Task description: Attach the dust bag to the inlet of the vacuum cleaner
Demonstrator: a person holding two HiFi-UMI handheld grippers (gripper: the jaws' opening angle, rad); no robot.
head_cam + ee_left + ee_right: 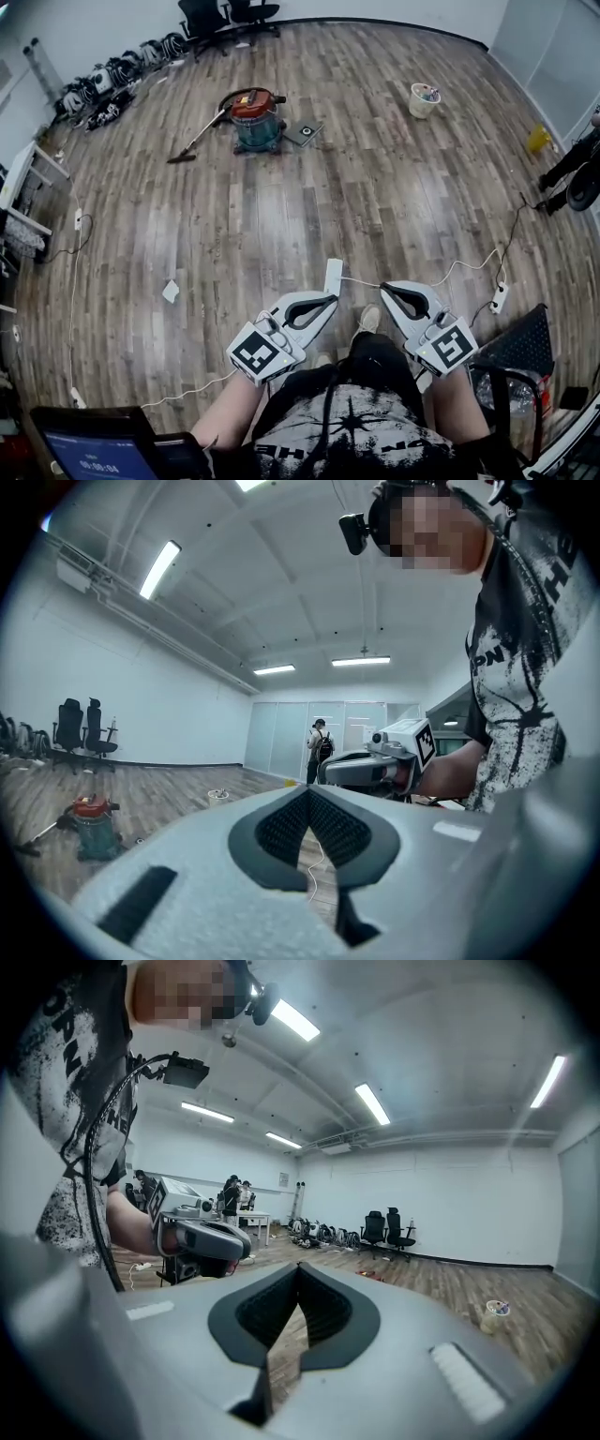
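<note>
The vacuum cleaner, a teal drum with a red top, hose and wand, stands far off on the wood floor; the left gripper view shows the vacuum cleaner small at the left. A flat grey square piece, perhaps the dust bag, lies right beside it. My left gripper and right gripper are held close to my body, tips toward each other, both shut with nothing in them. The left gripper and the right gripper each show their pads meeting.
A pale bucket stands at the far right. Power strips and white cables trail over the floor near my feet, beside a scrap of paper. Office chairs and more vacuums line the back wall. A black basket is at my right.
</note>
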